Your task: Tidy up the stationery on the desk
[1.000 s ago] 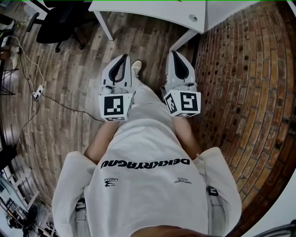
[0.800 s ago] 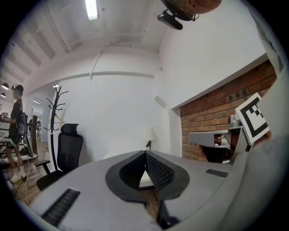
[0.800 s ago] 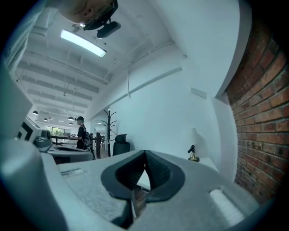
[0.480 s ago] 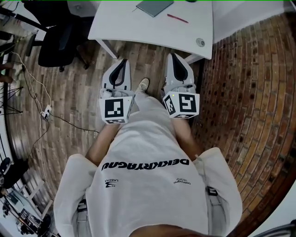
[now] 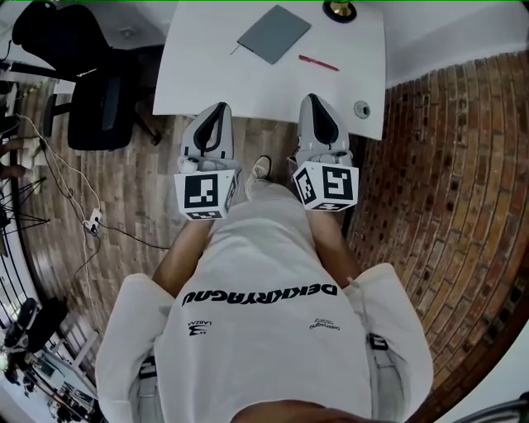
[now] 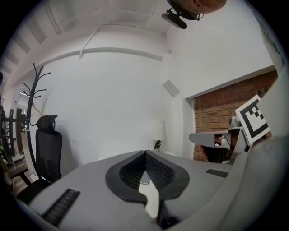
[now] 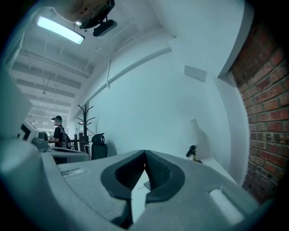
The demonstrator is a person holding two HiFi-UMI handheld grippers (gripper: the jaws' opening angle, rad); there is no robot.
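A white desk [image 5: 207, 74] fills the top of the head view. On it lie a grey notebook [image 5: 274, 33] and, to its right, a red pen [image 5: 319, 63]. My left gripper [image 5: 219, 108] and right gripper [image 5: 312, 100] are held side by side, both reaching just over the desk's near edge. The notebook and pen lie well beyond them. Both are shut with nothing between the jaws. In the left gripper view, the left gripper [image 6: 145, 153] shows its pads pressed together. The right gripper [image 7: 145, 153] looks the same in its own view.
A lamp base [image 5: 340, 10] stands at the desk's far edge, and a round cable port [image 5: 361, 109] sits in the near right corner. A black office chair [image 5: 91, 91] stands left of the desk. Cables [image 5: 91, 223] trail on the wooden floor. Brick paving [image 5: 446, 182] lies to the right.
The desk has come closer and lower in the head view, bringing the notebook, pen and lamp base into sight. Both grippers moved forward together, from over the floor to the desk's near edge.
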